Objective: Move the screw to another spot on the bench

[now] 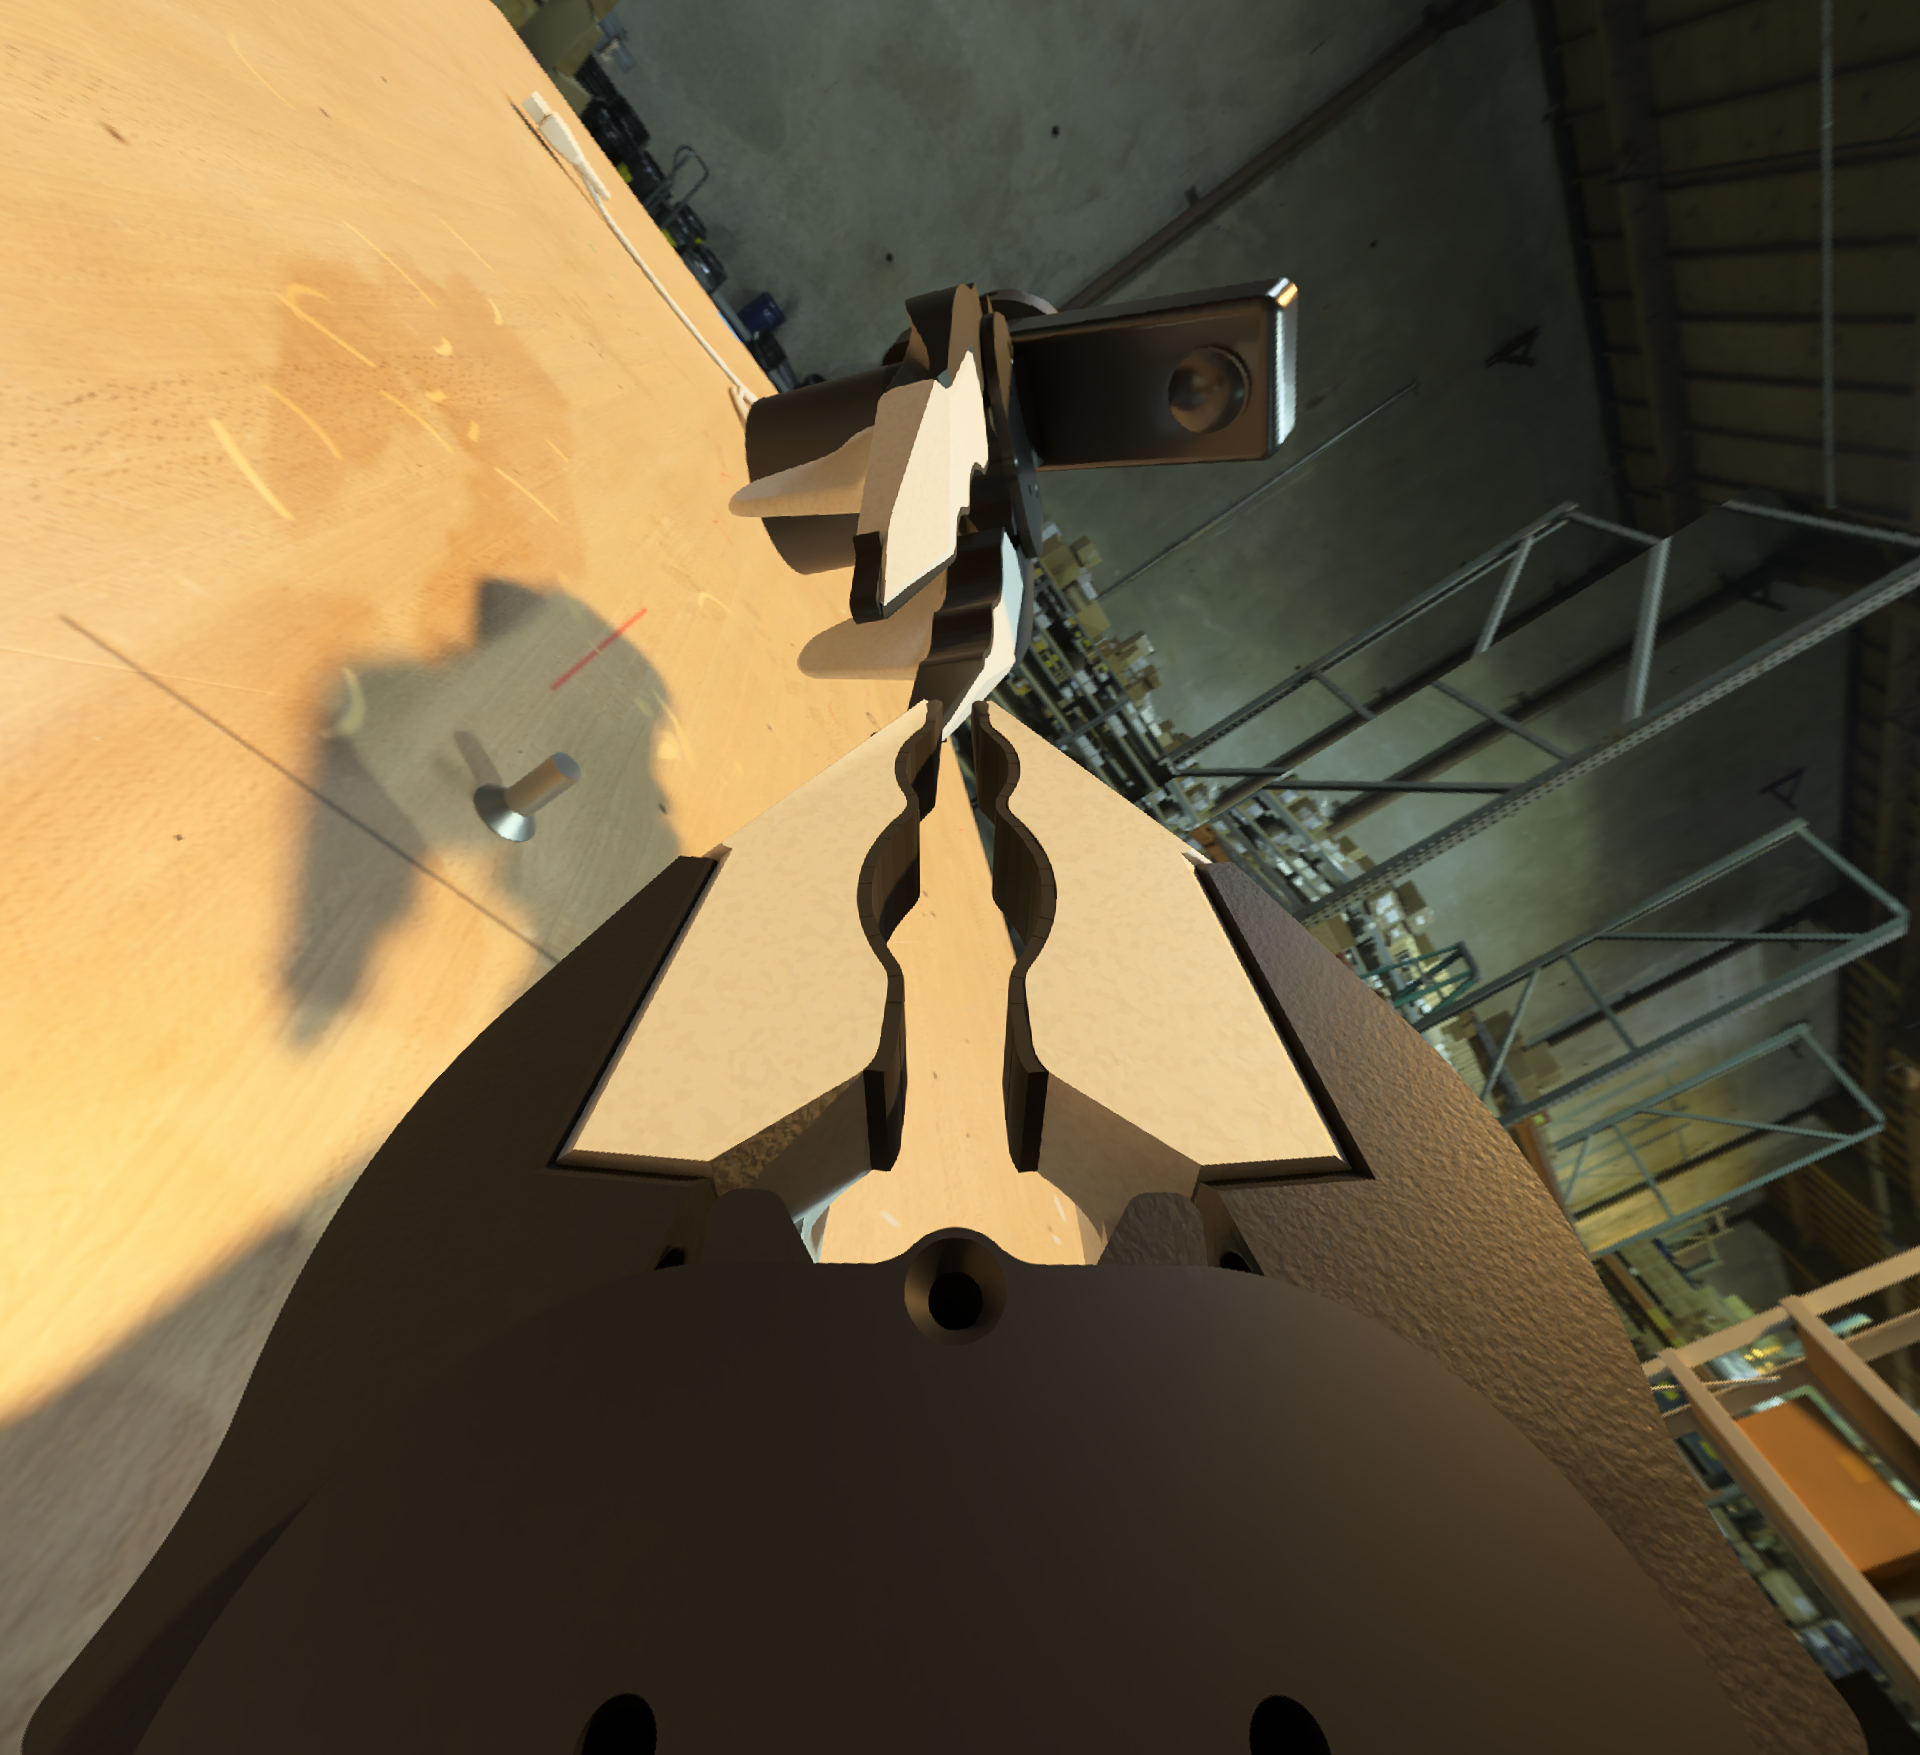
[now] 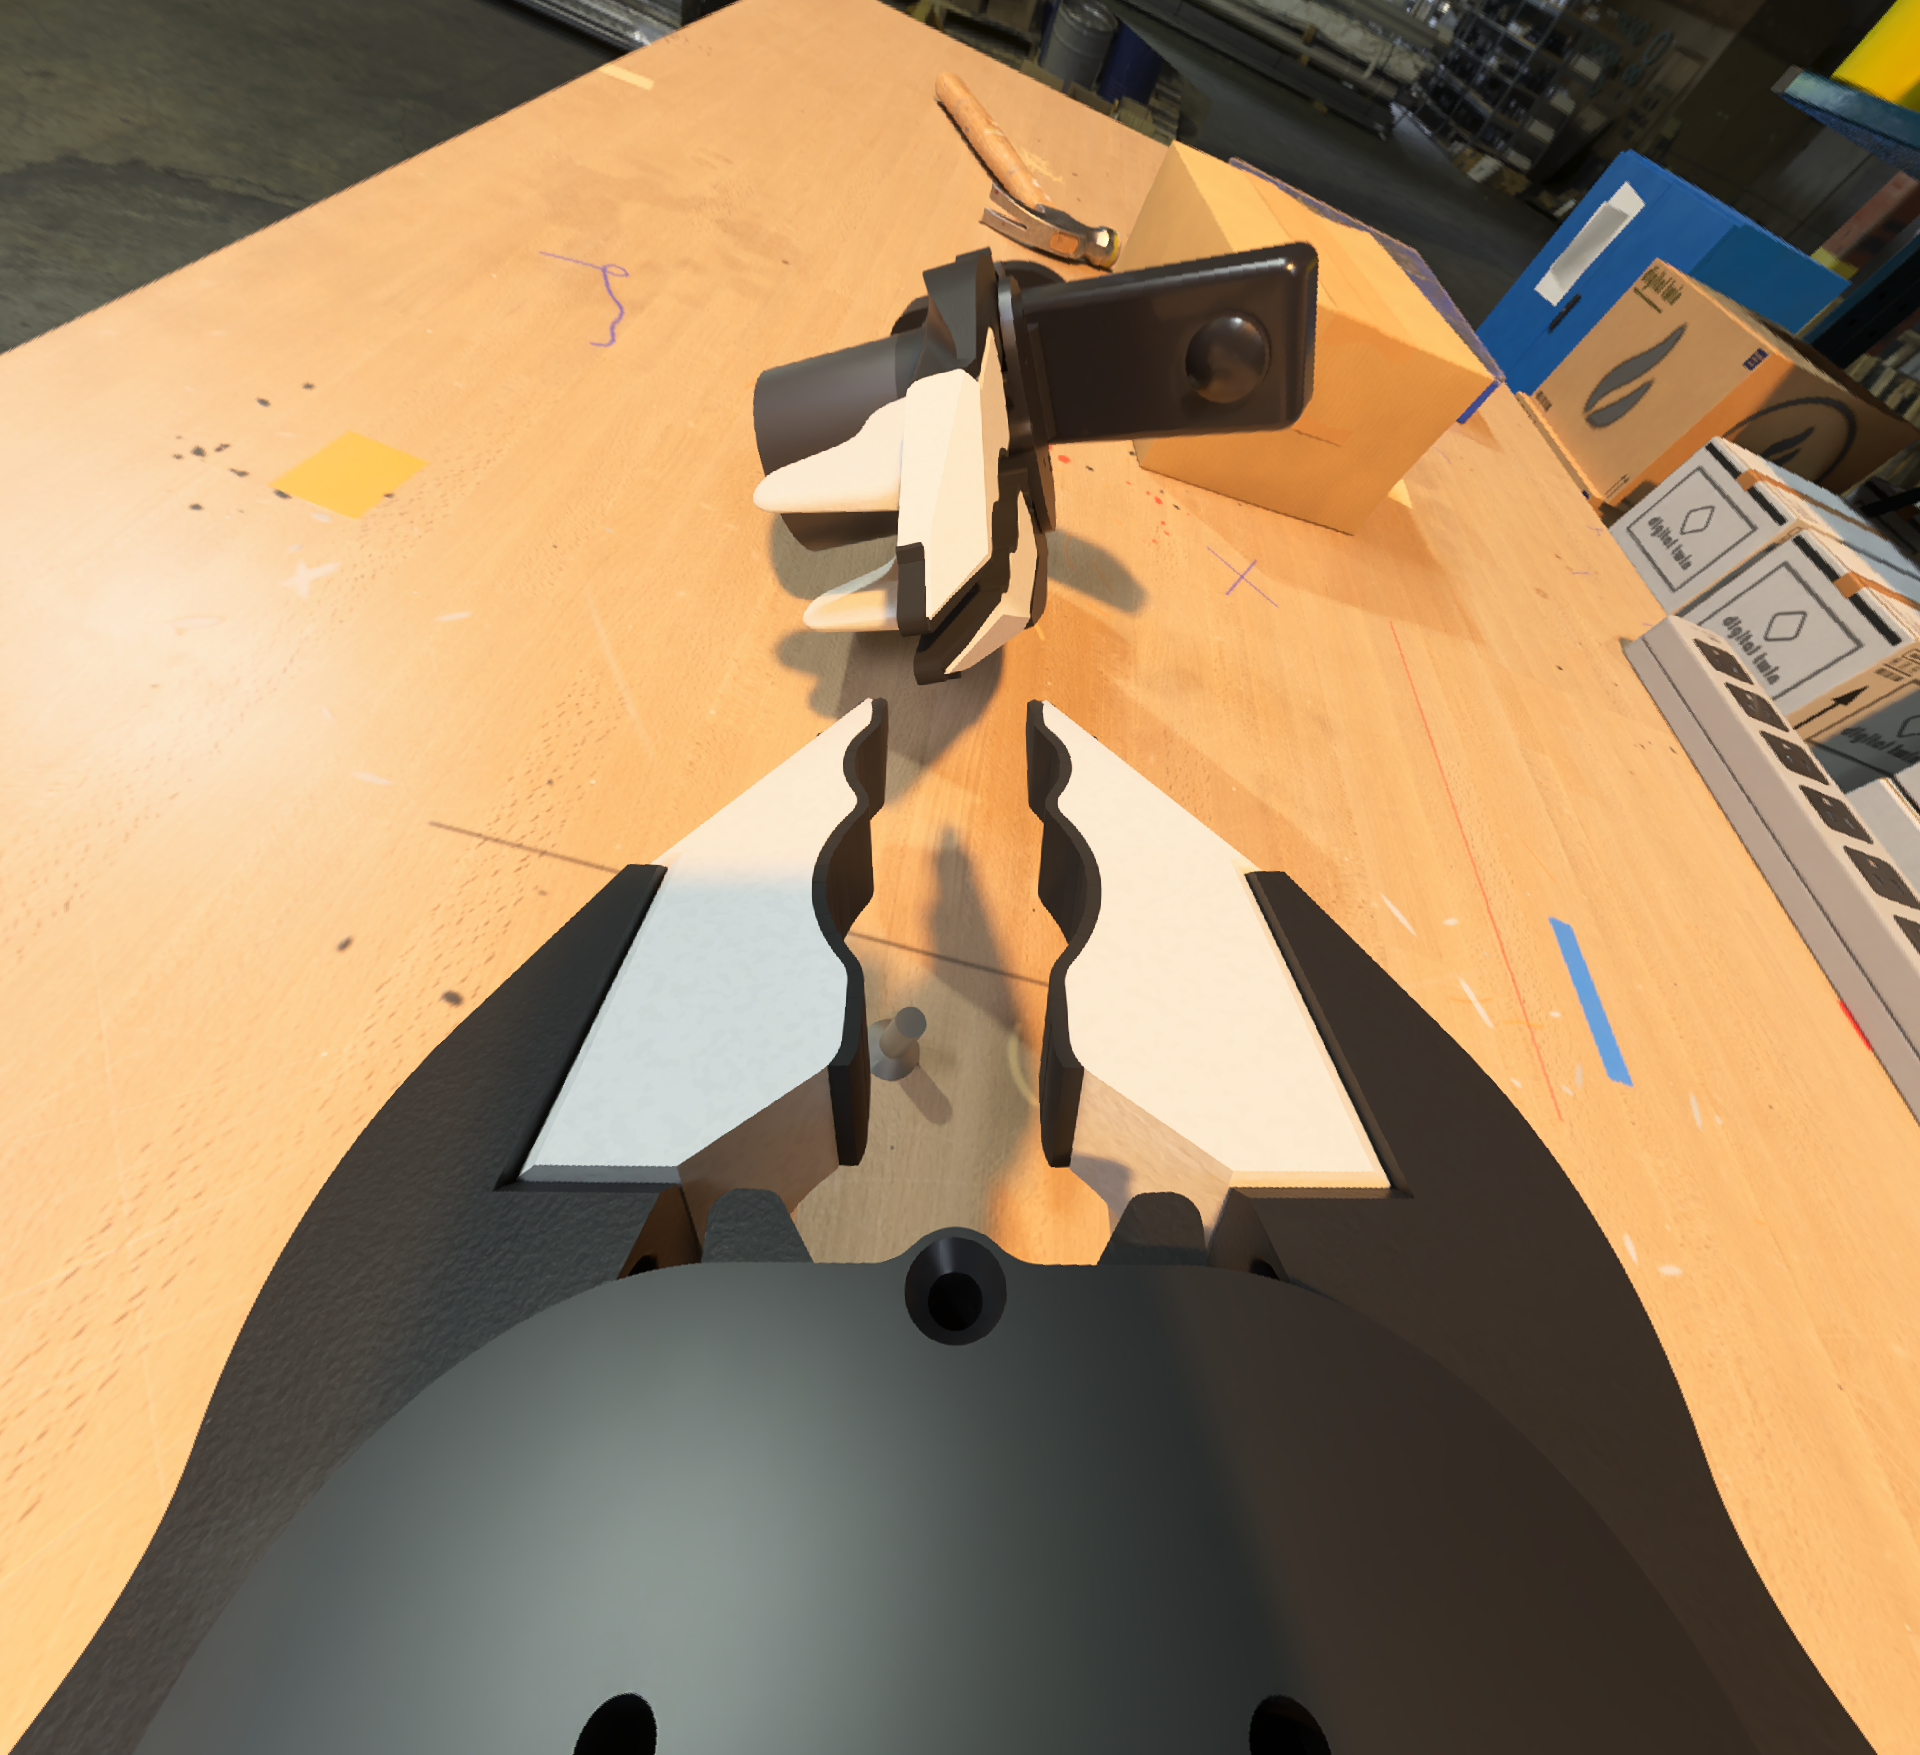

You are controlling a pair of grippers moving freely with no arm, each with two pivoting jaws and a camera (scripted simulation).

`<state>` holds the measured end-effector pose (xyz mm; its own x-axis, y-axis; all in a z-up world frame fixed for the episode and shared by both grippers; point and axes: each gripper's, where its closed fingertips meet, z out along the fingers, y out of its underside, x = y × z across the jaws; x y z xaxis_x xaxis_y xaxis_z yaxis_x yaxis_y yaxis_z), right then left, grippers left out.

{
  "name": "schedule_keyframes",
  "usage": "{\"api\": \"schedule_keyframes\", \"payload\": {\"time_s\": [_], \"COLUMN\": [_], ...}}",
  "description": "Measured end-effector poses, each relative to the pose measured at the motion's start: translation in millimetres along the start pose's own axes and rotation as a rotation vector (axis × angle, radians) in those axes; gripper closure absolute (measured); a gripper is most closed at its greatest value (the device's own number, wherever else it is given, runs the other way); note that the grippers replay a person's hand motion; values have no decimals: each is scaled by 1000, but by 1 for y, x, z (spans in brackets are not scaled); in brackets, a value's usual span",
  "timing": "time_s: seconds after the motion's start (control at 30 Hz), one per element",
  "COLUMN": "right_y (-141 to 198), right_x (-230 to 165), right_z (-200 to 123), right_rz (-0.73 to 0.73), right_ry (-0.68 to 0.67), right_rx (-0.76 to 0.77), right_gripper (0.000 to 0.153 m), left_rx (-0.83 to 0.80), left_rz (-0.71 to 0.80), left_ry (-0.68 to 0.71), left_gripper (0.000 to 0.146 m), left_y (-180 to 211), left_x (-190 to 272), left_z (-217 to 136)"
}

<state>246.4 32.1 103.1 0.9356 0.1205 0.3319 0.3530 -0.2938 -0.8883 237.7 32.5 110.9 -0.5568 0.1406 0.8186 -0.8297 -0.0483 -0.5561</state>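
Observation:
A short silver screw with a flat head lies on the wooden bench. In the right wrist view it shows through the gap between my fingers, down on the bench surface and not gripped. My right gripper is open and empty above it. My left gripper has its jaws almost together with nothing between them. In its view the screw lies off to the left in shadow on the bench. The two grippers face each other: right, left.
A hammer lies at the far end of the bench beside a cardboard box. Printed boxes and a blue bin stand along the right side. A yellow patch and a blue tape strip mark the surface.

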Motion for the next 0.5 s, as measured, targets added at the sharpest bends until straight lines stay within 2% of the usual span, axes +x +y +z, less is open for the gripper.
{"api": "schedule_keyframes", "payload": {"time_s": [0.13, 0.37, 0.43, 0.5], "right_y": [-1, -1, -1, -1], "right_x": [1, 16, 20, 20], "right_z": [-1, -10, -13, -13], "right_rz": [43, 263, 320, 439], "right_ry": [-16, -36, -41, -83], "right_rx": [13, 82, 92, 92], "right_gripper": [129, 149, 153, 153], "left_rx": [17, 140, 123, 67], "left_rz": [-28, 28, 134, 302], "left_ry": [21, -40, -95, -191], "left_gripper": [141, 134, 131, 127], "left_y": [-2, -26, -26, -22], "left_x": [2, -1, -2, -4], "left_z": [0, -19, -19, -15]}}
